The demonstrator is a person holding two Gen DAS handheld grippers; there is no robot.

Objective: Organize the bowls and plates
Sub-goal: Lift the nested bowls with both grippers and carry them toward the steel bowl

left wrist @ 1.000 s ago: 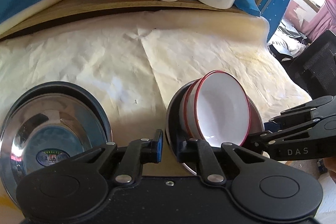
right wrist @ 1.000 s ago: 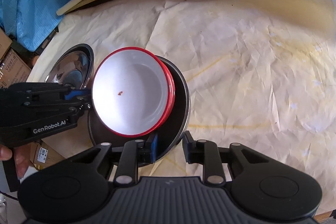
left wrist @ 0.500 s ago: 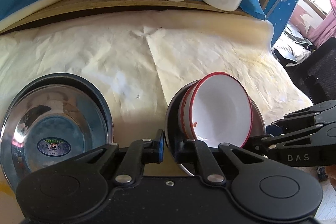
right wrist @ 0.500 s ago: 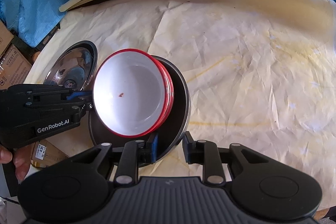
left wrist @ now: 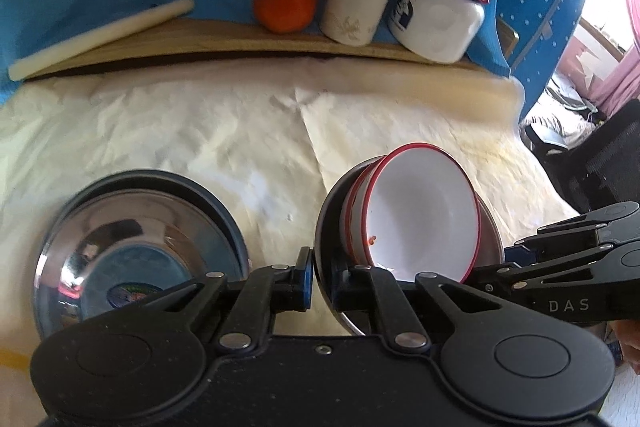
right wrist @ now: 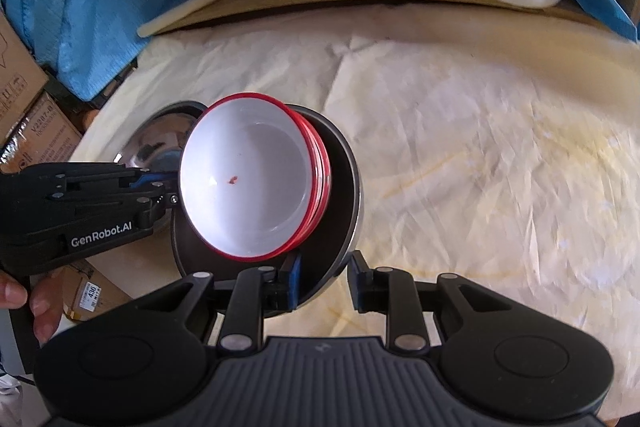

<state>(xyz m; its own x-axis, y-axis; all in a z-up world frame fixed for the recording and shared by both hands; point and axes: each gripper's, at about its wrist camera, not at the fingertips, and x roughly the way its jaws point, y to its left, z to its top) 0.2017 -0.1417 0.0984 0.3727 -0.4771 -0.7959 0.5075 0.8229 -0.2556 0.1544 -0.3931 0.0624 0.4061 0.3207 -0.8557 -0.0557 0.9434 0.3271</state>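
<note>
A stack of white bowls with red rims (left wrist: pixel 416 211) (right wrist: pixel 252 187) sits inside a dark steel plate (left wrist: pixel 332 227) (right wrist: pixel 340 203), all tilted and held above the table. My left gripper (left wrist: pixel 322 279) is shut on the plate's left rim; it also shows in the right wrist view (right wrist: pixel 170 193). My right gripper (right wrist: pixel 326 281) grips the plate's near rim, and shows in the left wrist view (left wrist: pixel 508 263). A second steel bowl on a dark plate (left wrist: pixel 140 247) (right wrist: pixel 164 135) lies on the table to the left.
White crumpled paper (left wrist: pixel 240 131) (right wrist: pixel 480 147) covers the table. On a wooden ledge (left wrist: pixel 240 43) at the back stand an orange (left wrist: pixel 285 3), a white cup (left wrist: pixel 358 3), a white jar (left wrist: pixel 438 19) and a pale stick (left wrist: pixel 100 37). Cardboard boxes (right wrist: pixel 32 115) sit at the left.
Both grippers have lifted the plate with the bowls higher and tilted it more; the back ledge objects now sit lower in both views.
</note>
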